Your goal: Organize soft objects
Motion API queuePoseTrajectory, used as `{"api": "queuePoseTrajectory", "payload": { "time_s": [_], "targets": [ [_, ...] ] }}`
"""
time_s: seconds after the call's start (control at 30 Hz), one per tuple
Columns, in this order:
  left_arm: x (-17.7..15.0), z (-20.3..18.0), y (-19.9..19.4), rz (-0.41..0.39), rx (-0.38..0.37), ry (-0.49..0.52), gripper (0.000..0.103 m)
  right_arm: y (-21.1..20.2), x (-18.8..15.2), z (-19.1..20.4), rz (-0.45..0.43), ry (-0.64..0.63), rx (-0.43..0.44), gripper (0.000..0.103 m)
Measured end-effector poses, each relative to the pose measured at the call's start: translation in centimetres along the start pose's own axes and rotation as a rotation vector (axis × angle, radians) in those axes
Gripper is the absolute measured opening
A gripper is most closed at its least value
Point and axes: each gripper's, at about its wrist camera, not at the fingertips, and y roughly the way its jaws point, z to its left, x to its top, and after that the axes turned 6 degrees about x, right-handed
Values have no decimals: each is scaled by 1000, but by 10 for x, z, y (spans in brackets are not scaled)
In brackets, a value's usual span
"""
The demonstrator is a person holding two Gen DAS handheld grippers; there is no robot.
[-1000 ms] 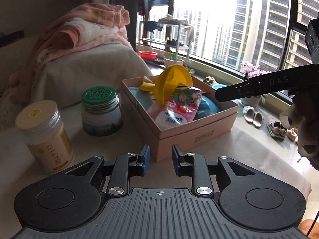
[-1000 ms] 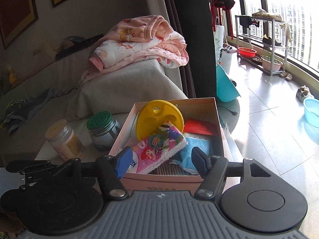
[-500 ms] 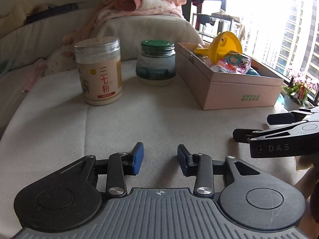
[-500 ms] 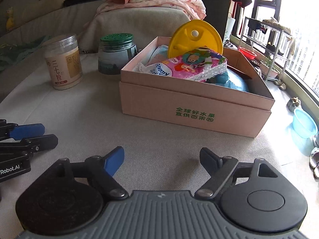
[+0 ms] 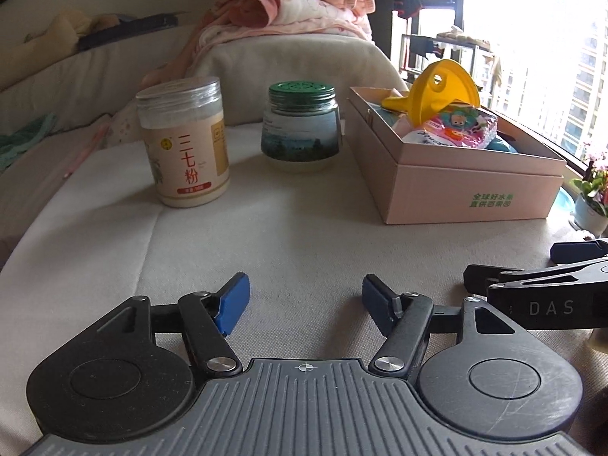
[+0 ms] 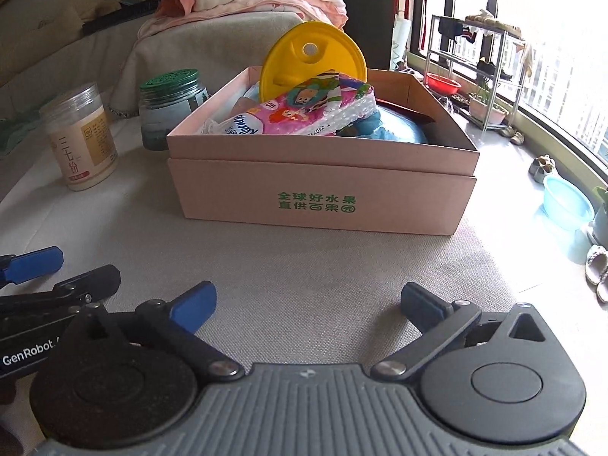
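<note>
Right now my left gripper (image 5: 306,296) sits low over the beige cushion surface (image 5: 288,235), jaws spread wide, nothing between them. Right gripper (image 6: 307,302) same: low, wide apart, empty, just beside the left one. Bare fabric runs from both tools up to the containers.

Further out, the pink cardboard box (image 6: 323,190) stands near the cushion's window-side edge; floor drops off just past it. Box is open-topped and full: a pink tissue pack (image 6: 304,108) lies on top, long axis roughly along the box's length, tilted up toward the far end. A yellow disc (image 6: 313,60) stands on edge behind it, and blue soft stuff (image 6: 395,129) fills the right part.

Left of the box, a green-lidded glass jar (image 5: 300,129), then a clear-lidded powder jar (image 5: 184,140), both upright, apart. Behind them, folded pink cloth (image 5: 296,3) tops a covered backrest.
</note>
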Motion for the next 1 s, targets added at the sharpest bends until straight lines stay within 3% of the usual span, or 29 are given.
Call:
{"api": "queuePoseTrajectory", "payload": {
  "time_s": [0.13,1.0],
  "targets": [
    [0,0,0,0,1,2,72,-2,-8,-1,-55,-5,-1,103],
    [0,1,0,0,0,2,72,-2,-7,1,-54,-5,-3,103]
  ]
}}
